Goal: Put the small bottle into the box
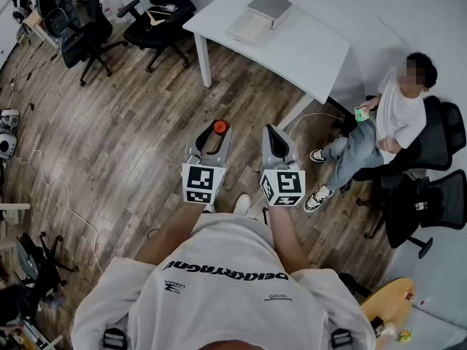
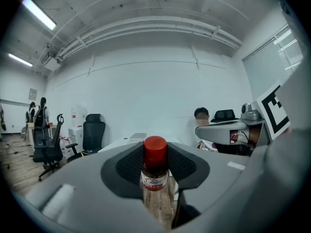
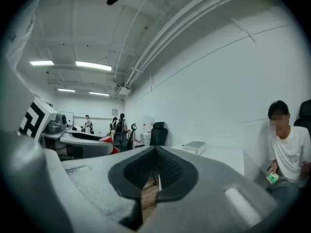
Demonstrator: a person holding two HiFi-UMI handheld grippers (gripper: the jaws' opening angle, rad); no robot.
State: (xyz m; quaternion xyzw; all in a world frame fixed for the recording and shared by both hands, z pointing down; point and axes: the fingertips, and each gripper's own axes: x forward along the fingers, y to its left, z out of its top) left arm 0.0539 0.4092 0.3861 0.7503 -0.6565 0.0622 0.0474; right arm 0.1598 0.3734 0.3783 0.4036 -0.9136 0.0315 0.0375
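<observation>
A small clear bottle (image 2: 156, 188) with a red cap (image 1: 220, 127) stands upright between the jaws of my left gripper (image 1: 214, 133), which is shut on it and held out in front of the person's body. In the left gripper view the cap rises above the dark pads (image 2: 127, 166). Just to its right, my right gripper (image 1: 272, 135) is shut with nothing in it; only a thin slit shows between its pads (image 3: 171, 173). The box (image 1: 268, 7), a flat grey-white case, lies on the white table (image 1: 306, 53) farther ahead, apart from both grippers.
A person sits on an office chair (image 1: 438, 141) at the right, holding a phone (image 1: 361, 113), feet stretched toward the table leg. Black office chairs (image 1: 157, 20) stand at the back left. Cables (image 1: 62, 192) trail over the wooden floor.
</observation>
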